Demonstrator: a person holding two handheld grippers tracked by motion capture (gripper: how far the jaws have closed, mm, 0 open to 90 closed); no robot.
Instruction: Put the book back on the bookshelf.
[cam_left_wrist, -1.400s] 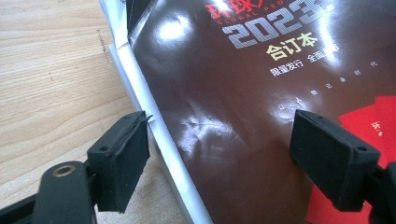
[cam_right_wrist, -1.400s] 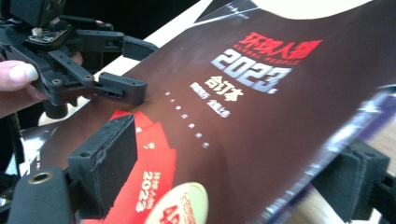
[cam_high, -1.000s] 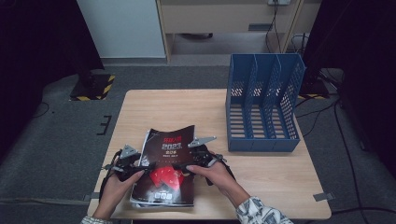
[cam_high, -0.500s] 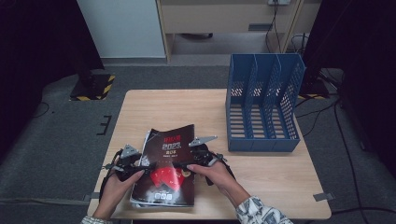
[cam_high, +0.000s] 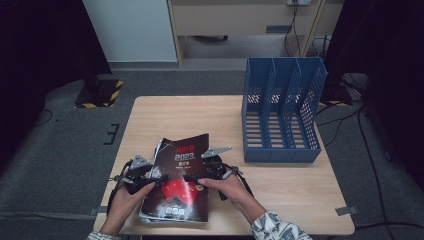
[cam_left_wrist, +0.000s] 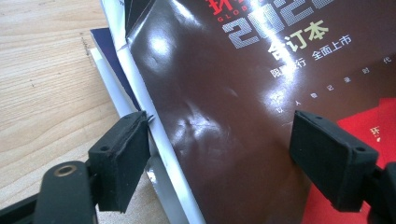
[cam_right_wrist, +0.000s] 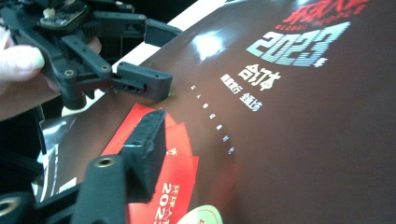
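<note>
Magazine (cam_high: 179, 186) lies on table (cam_high: 280, 190); left claw (cam_left_wrist: 224, 156) straddles its edge

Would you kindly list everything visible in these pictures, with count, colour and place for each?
magazine: one, dark brown cover with a red patch and white lettering, top of a small stack at the table's near edge.
publications underneath: white and dark blue edges showing at the magazine's left side; number unclear.
file rack: one, blue, three slots, far right of the table.
table: one, light wood.
floor: grey carpet, cables trailing.
left tool: one, black, jaws apart astride the magazine's left edge.
right tool: one, black, at the magazine's right side; its jaws have just been closing.
hands: two, gripping the tools.
</note>
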